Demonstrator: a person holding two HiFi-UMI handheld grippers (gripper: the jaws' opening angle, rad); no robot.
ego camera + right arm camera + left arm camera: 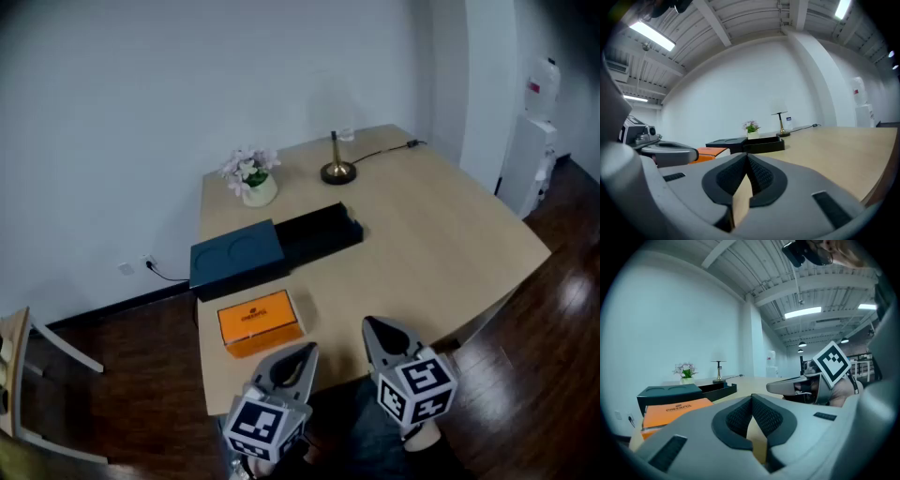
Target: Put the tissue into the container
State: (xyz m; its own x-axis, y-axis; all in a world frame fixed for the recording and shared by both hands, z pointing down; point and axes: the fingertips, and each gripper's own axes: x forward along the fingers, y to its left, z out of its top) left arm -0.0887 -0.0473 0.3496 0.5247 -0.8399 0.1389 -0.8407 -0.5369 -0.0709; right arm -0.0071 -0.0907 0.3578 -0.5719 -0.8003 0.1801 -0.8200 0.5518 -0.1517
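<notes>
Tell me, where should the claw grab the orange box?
Probably by its two long edges, coming down from above with the left claw, which is nearest. The orange box lies flat near the front edge of the table, and its near-to-far width looks shorter than its length. That claw is shut now, so it must open first.

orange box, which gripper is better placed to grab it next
Probably the left. The left gripper sits just beside the orange box, while the right gripper is farther off to its right. Both have jaws shut.
</notes>
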